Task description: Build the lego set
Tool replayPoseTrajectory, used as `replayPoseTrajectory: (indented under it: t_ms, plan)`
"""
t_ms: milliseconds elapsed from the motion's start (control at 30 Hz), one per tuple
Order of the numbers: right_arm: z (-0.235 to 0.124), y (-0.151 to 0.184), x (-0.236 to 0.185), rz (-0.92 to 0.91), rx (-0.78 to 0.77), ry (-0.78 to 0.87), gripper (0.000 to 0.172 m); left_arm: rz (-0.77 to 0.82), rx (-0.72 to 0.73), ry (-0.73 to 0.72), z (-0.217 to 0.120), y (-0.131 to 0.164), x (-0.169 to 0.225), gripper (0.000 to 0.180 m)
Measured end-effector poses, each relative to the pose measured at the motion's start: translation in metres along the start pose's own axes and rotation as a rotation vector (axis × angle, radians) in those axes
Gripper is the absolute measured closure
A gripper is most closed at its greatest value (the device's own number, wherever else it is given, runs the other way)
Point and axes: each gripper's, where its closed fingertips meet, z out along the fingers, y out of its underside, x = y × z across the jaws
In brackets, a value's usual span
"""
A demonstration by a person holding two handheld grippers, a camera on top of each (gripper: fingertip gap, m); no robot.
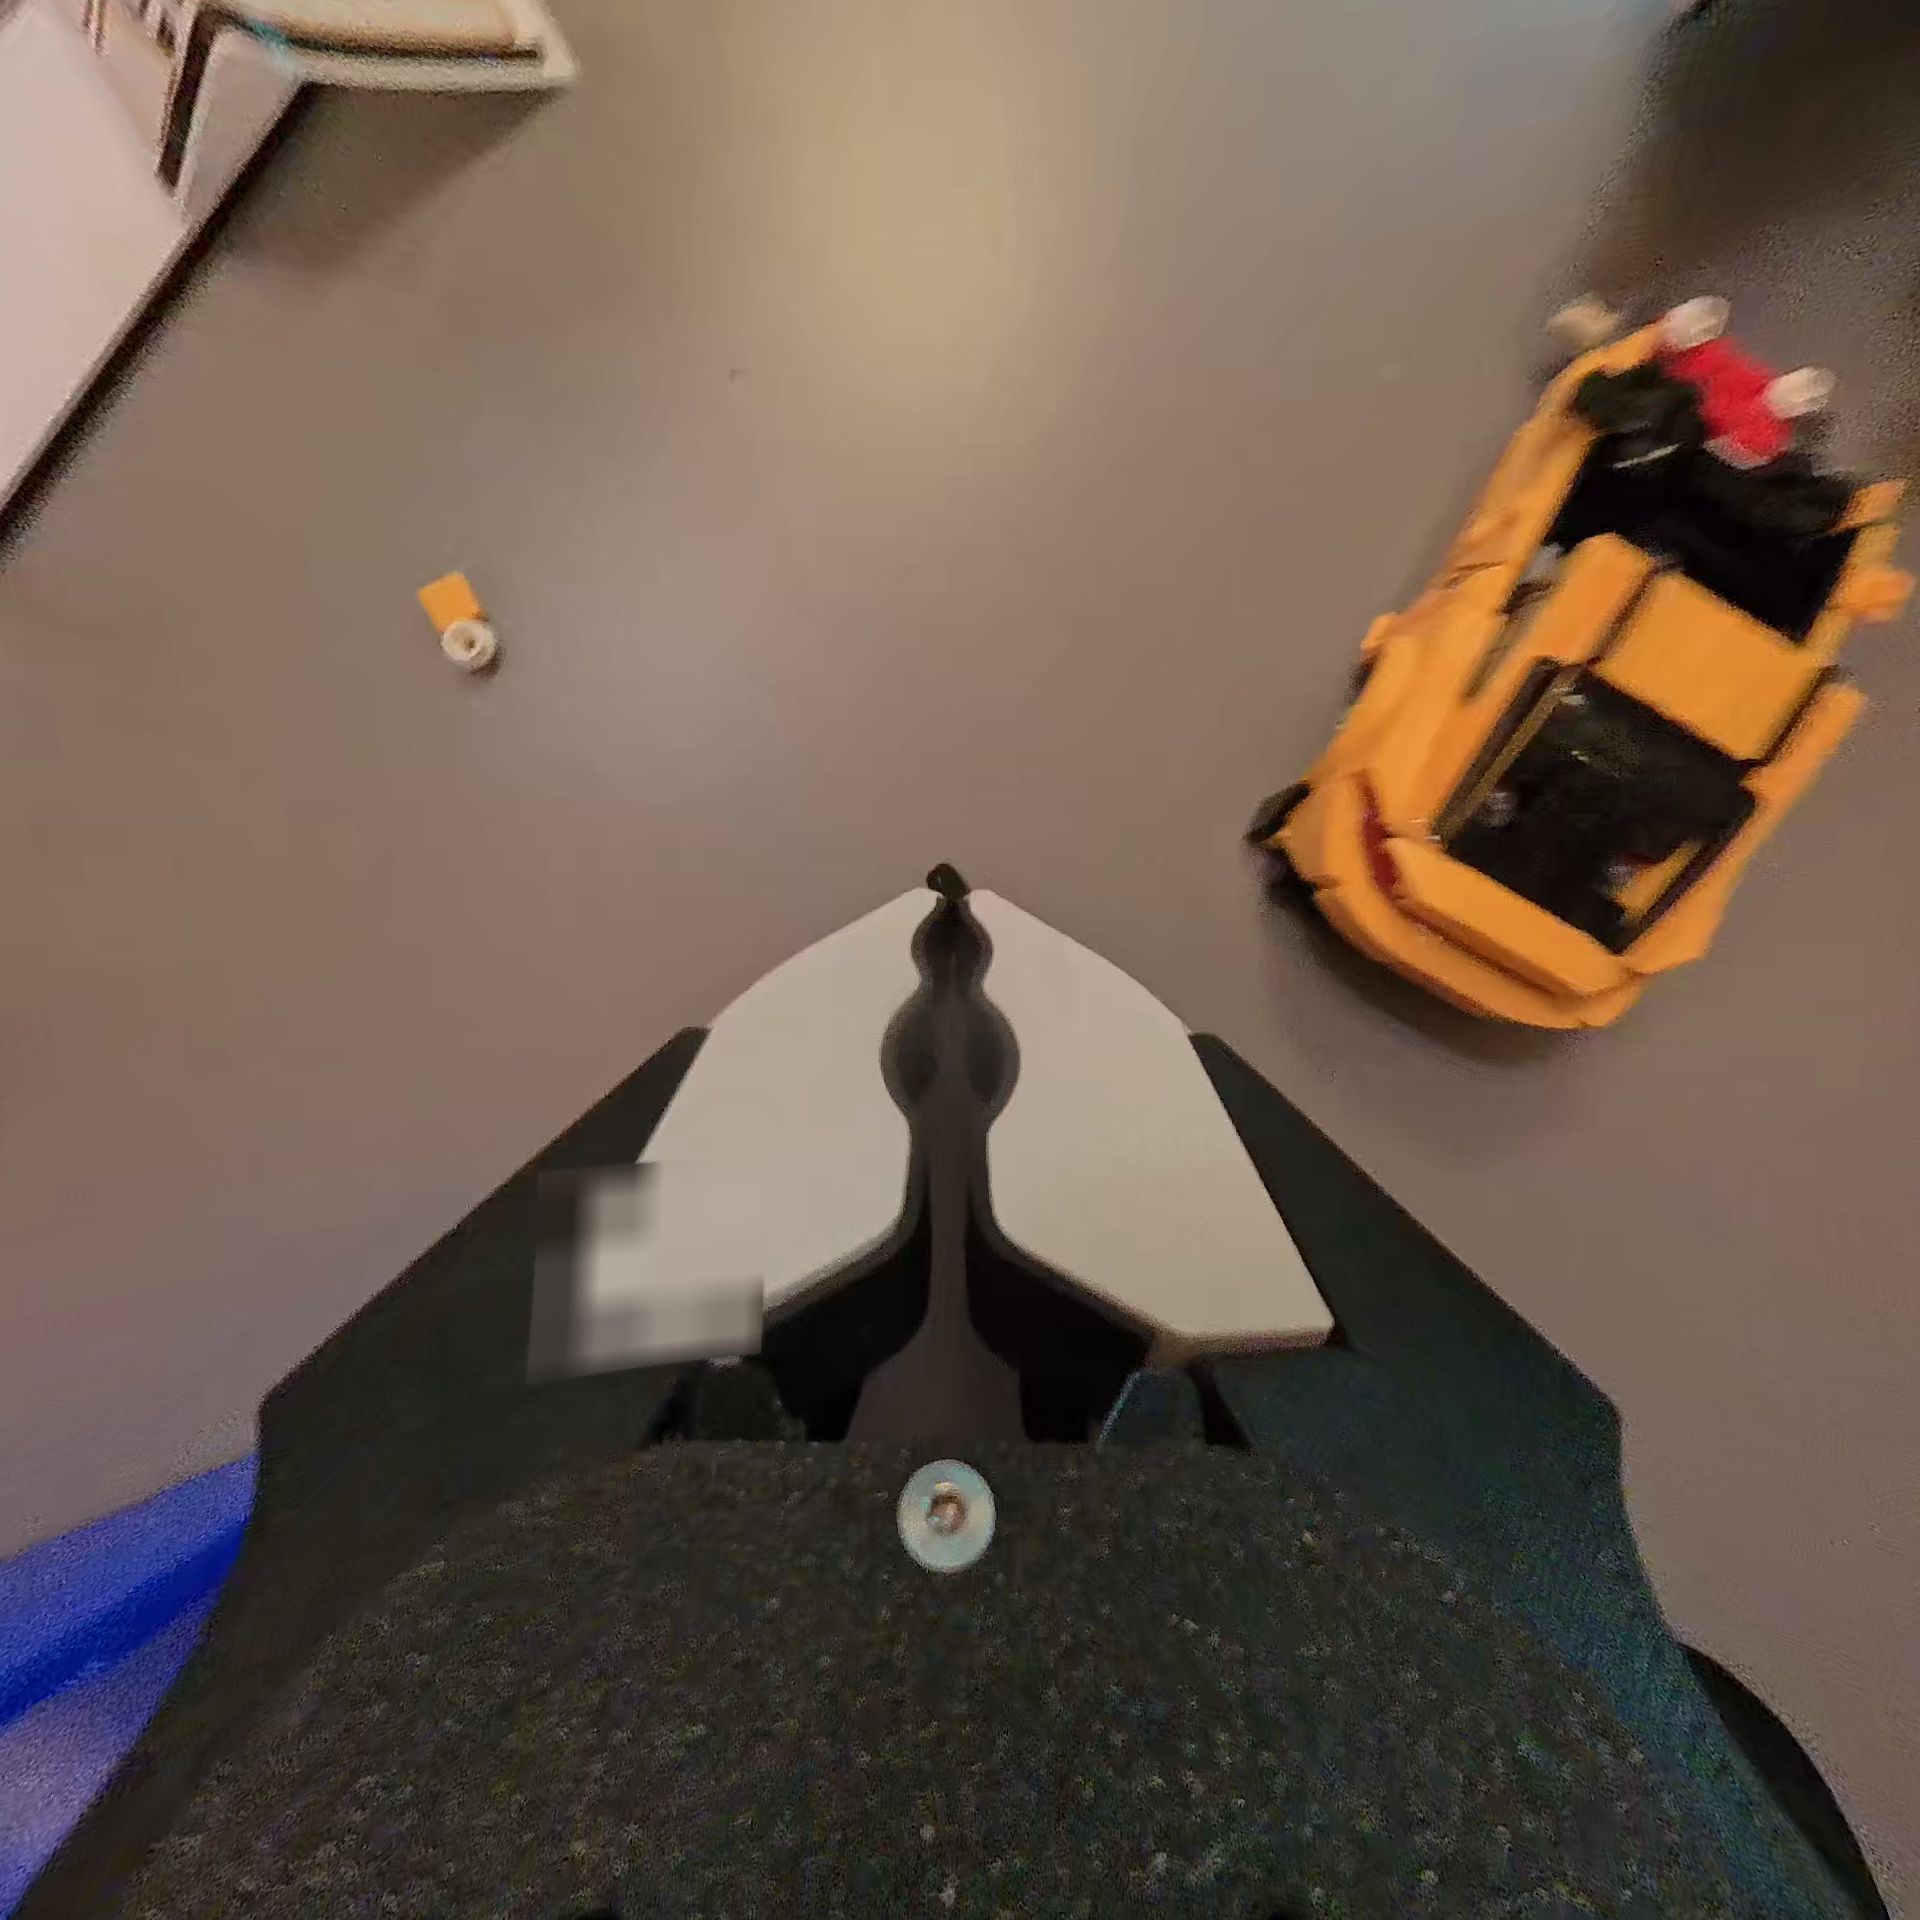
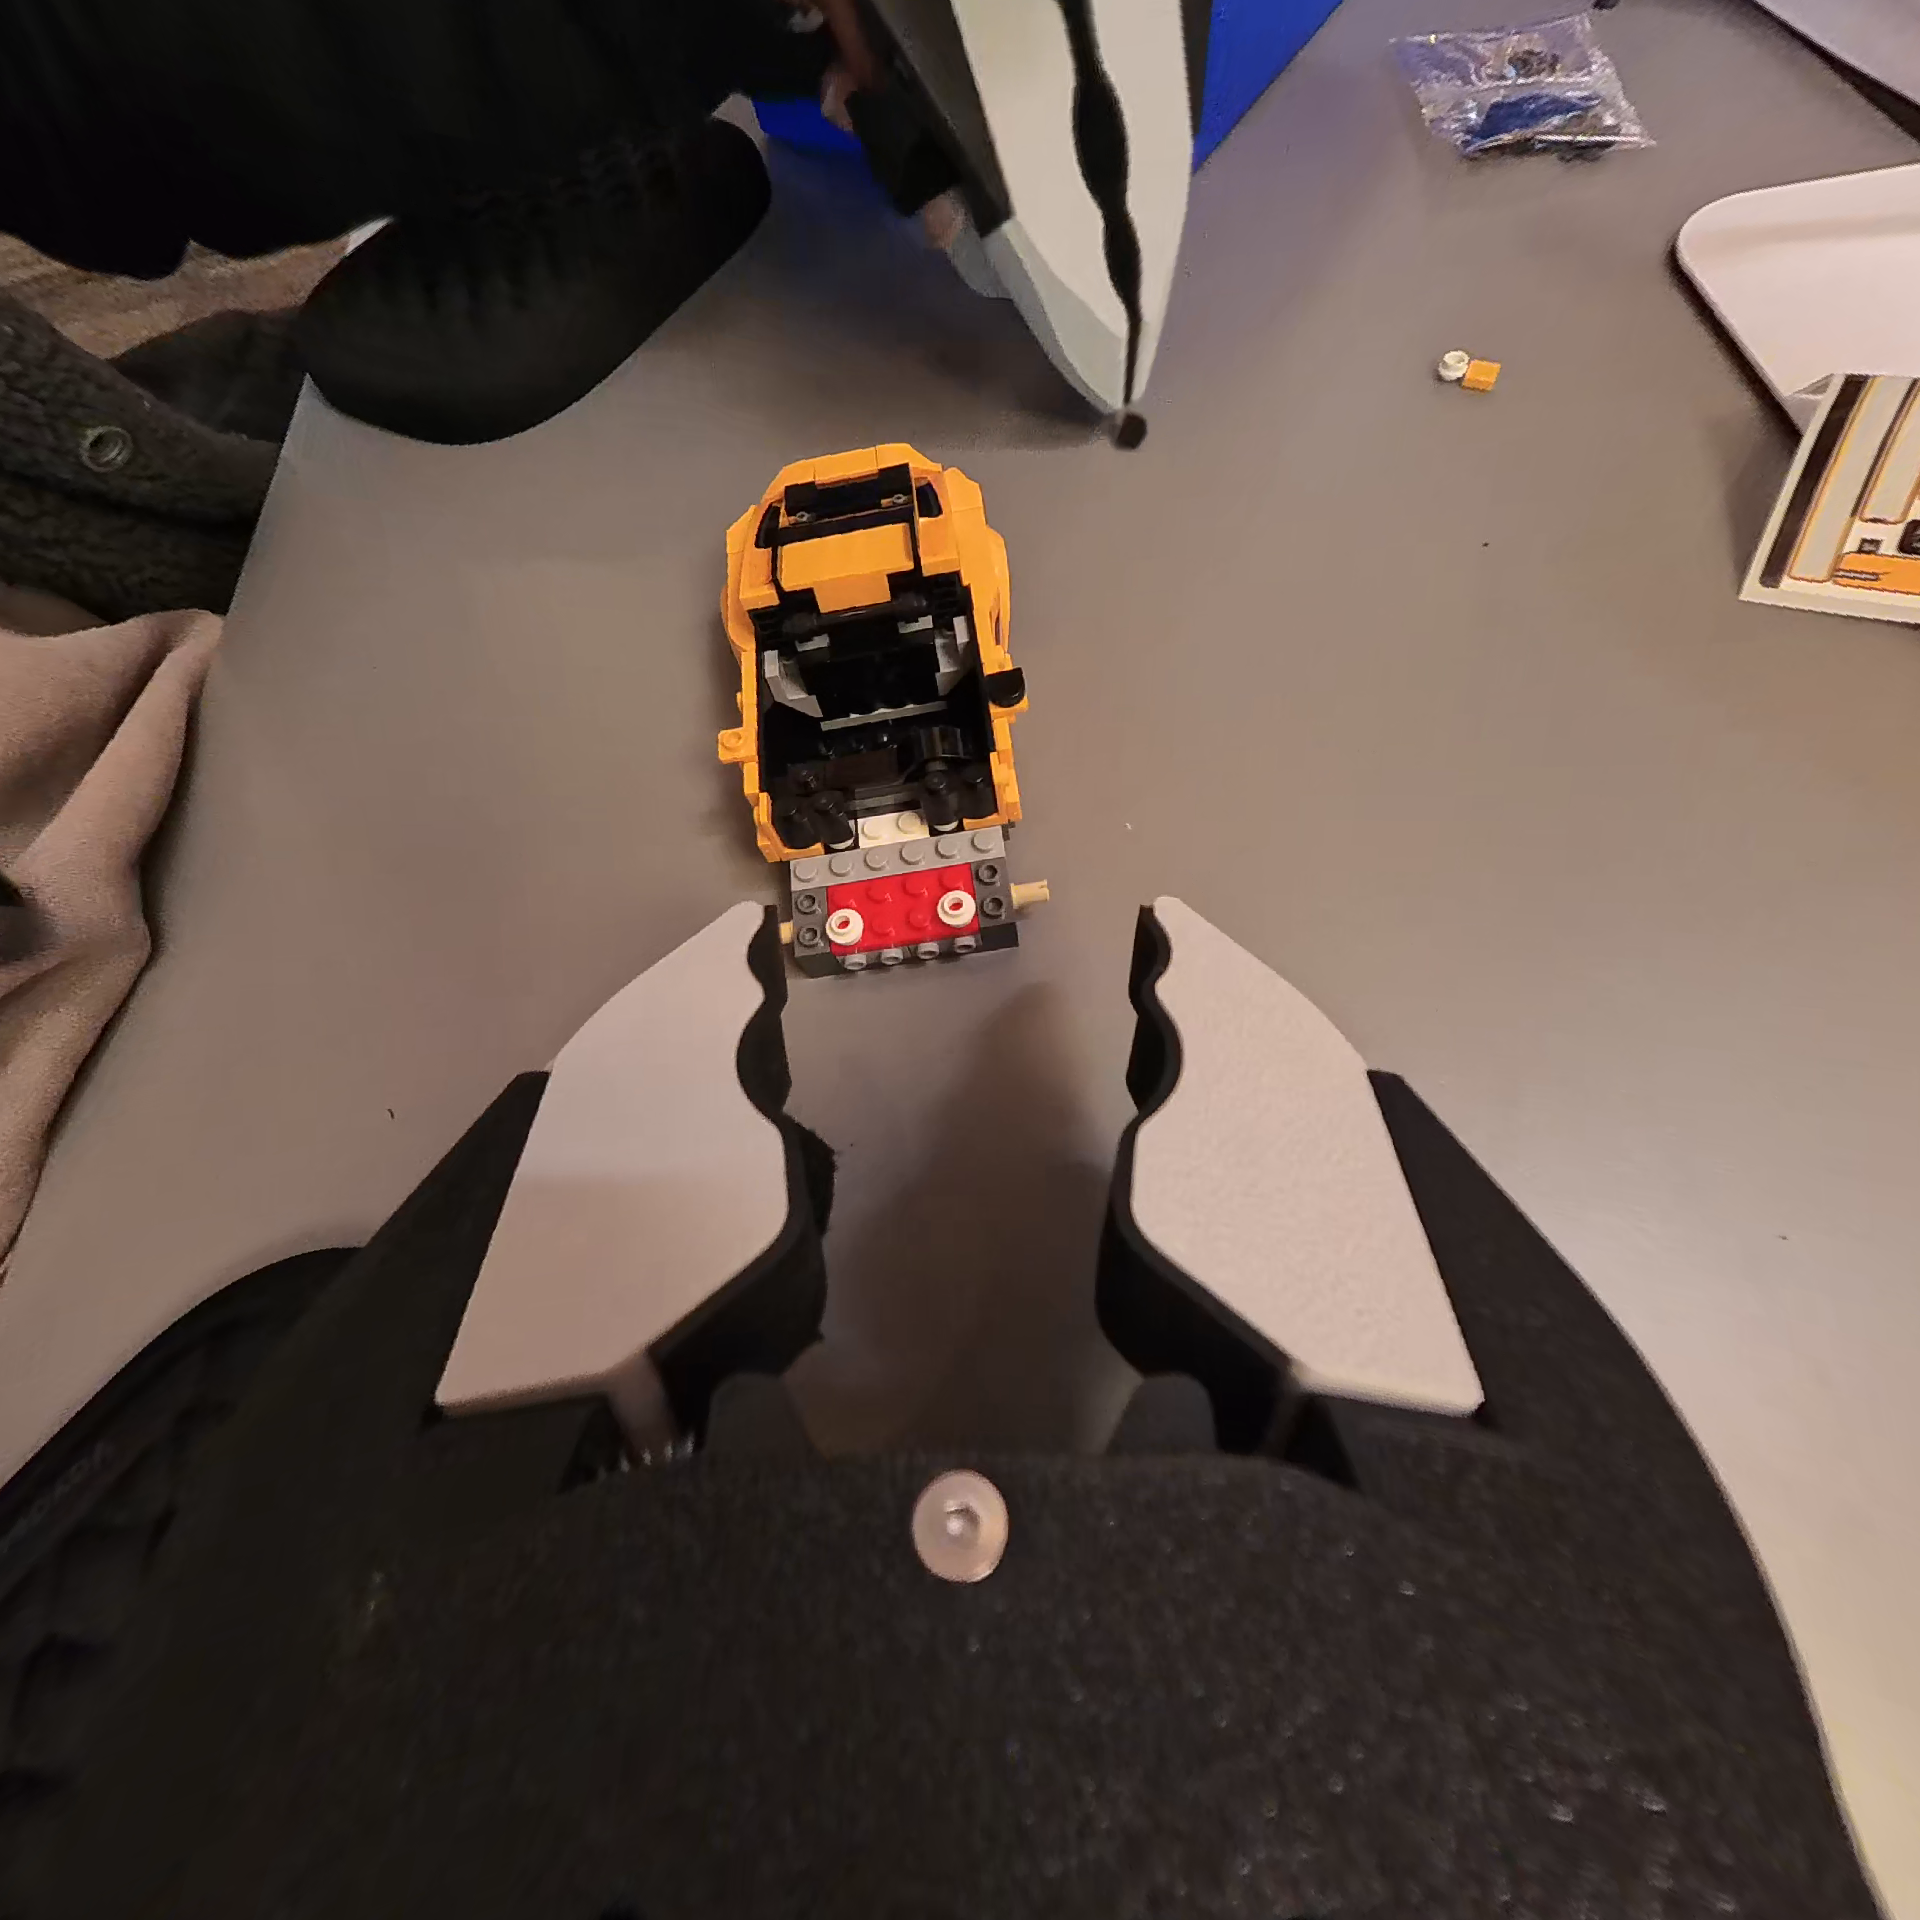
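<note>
A partly built orange and black lego car (image 2: 873, 582) stands on the grey table (image 2: 1403, 831). Its red and grey end (image 2: 899, 904) faces my right gripper (image 2: 956, 912). The right gripper is open and empty, its fingertips either side of that end, not pressing on it. My left gripper (image 1: 951, 899) is shut on a small black piece (image 1: 948, 879) that sticks out of its tips. It hovers left of the car (image 1: 1621, 675). In the right wrist view the left gripper (image 2: 1127, 416) comes down beyond the car, with the black piece (image 2: 1127, 428) at its tip.
A loose orange tile (image 1: 449, 601) and a small white round piece (image 1: 468, 642) lie on the table, also in the right wrist view (image 2: 1470, 372). A bag of parts (image 2: 1522, 88), a white tray (image 2: 1818, 270) and a booklet (image 2: 1849, 520) lie far right. A dark sleeve (image 2: 468, 260) is at far left. My hands' fingertips stand some 20 cm from each other.
</note>
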Motion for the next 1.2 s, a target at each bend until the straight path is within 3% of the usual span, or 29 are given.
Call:
replayPoseTrajectory:
  t_ms: [200,333,433,800,900,1000,1100,1200]
  plan:
    - [0.0,0.0,0.003,0.008,0.011,0.007,0.109,-0.072,0.04,-0.026,-0.012,0.002,0.001,0.18]
    - [0.0,0.0,0.003,0.01,0.012,0.007,0.109,-0.099,0.008,-0.042,-0.005,0.01,0.003,0.162]
    - [0.001,0.0,0.003,0.011,0.013,0.008,0.11,-0.078,0.011,-0.017,0.004,0.006,0.013,0.159]
    - [0.001,-0.001,0.005,0.004,0.024,0.02,0.112,-0.003,0.041,-0.027,0.012,-0.009,0.015,0.173]
    - [-0.003,-0.021,0.006,-0.056,0.126,0.087,0.118,-0.139,0.281,0.238,-0.001,-0.043,0.048,0.173]
    - [-0.012,-0.052,-0.001,-0.221,0.246,0.21,0.13,-0.358,0.486,0.676,-0.035,-0.085,0.088,0.173]
    - [-0.014,-0.073,-0.019,-0.414,0.312,0.305,0.142,-0.502,0.532,1.04,-0.06,-0.109,0.118,0.174]
    - [-0.018,-0.083,-0.028,-0.576,0.338,0.398,0.149,-0.544,0.473,1.185,-0.057,-0.117,0.142,0.173]
